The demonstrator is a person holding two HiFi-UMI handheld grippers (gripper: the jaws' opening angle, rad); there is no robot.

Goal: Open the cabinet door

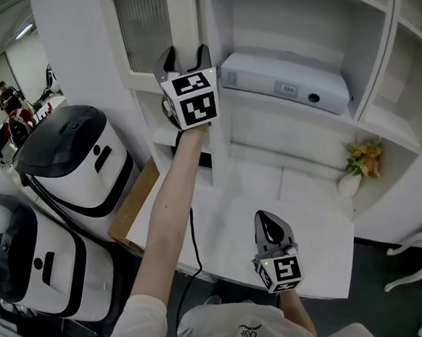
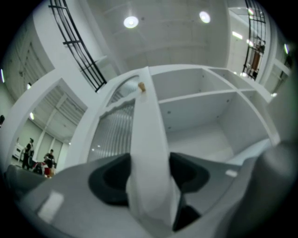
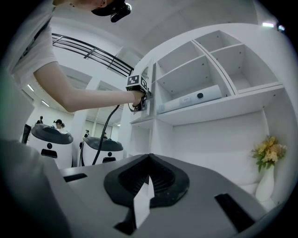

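- White-painted frame round a ribbed glass panel [image 2: 114,135]: cabinet door [image 2: 148,125], looks ajar, free edge standing straight between the left gripper [image 2: 149,173] jaws.
- Clamped on that edge, pads against both faces.
- Probably light, stiff, swinging freely on its hinges; smooth paint, could slip under a pull.
- Glass just left of the jaws is fragile, best kept off.
- Best hold: the solid edge rail, or the small brass knob [image 2: 141,86] further ahead of the jaws.
- Idle right gripper [image 3: 148,179] clenched on nothing, well apart from the door.
- Grey box [image 1: 284,82] on shelf to the right of the left gripper.
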